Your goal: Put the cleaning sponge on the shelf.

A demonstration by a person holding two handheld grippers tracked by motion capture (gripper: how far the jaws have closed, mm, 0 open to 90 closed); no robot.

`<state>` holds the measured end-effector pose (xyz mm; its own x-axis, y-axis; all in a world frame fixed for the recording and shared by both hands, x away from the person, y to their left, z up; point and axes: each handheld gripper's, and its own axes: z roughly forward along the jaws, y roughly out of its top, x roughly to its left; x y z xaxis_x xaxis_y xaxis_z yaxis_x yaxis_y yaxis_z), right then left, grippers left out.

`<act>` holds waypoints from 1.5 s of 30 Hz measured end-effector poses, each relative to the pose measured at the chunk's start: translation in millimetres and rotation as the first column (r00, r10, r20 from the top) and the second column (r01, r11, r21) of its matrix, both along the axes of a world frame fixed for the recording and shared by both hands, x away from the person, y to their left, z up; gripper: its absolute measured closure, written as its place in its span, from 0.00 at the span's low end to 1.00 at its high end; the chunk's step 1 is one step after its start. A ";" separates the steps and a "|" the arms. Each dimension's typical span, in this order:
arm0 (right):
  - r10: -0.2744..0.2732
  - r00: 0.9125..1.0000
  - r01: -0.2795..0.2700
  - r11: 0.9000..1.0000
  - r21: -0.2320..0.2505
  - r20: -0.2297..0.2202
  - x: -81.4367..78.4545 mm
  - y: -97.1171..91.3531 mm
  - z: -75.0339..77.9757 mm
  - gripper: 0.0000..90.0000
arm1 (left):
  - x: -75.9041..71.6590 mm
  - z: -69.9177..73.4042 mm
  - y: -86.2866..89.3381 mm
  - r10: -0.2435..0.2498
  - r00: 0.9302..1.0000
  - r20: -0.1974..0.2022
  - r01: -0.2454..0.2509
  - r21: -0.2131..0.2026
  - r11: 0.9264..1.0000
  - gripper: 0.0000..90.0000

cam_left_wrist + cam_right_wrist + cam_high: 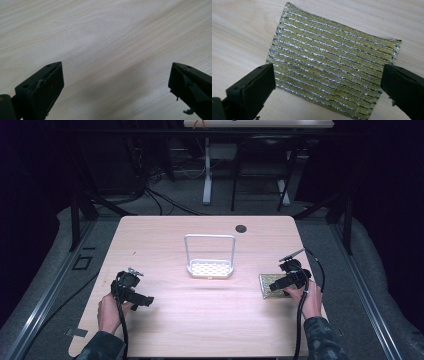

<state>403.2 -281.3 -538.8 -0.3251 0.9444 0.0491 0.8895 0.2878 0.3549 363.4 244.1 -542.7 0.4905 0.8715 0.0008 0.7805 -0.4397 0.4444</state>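
A flat yellow-green scouring pad (332, 70) with silver stripes lies on the light wood table, and it shows at the right (269, 286) in the high view. My right gripper (328, 82) hovers just above the pad, open, its jaws spread wider than the pad. From above, that right gripper (281, 283) sits over the pad's right half. My left gripper (116, 82) is open over bare wood, with nothing between its jaws. It is held at the table's front left (142, 301). A white wire rack (210, 256) stands upright at the table's middle.
A dark round grommet (241, 228) sits near the table's (210, 320) far edge. Black cables trail from both grippers toward the front edge. Beyond the table are desk legs and cables on a grey floor.
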 end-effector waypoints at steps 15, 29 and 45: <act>-0.036 0.999 0.035 0.999 -0.020 -0.033 6.2 -0.8 -12.6 0.00 | -1.1 0.2 -0.4 -0.002 1.000 0.003 0.002 0.006 1.000 0.00; -0.032 0.999 0.031 0.999 -0.023 -0.022 4.5 -2.5 -15.3 0.07 | -2.1 0.5 -2.3 -0.008 1.000 0.003 0.008 0.012 1.000 0.01; -0.028 0.999 0.028 1.000 -0.001 -0.015 1.5 -7.3 -11.4 0.24 | -2.5 0.9 -2.0 0.002 1.000 -0.001 -0.002 0.018 1.000 0.03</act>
<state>404.7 -288.6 -550.2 -0.2978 0.9532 0.0527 0.9024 0.2631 0.3413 360.9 242.1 -541.8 0.4886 0.8724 0.0160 0.7820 -0.4460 0.4355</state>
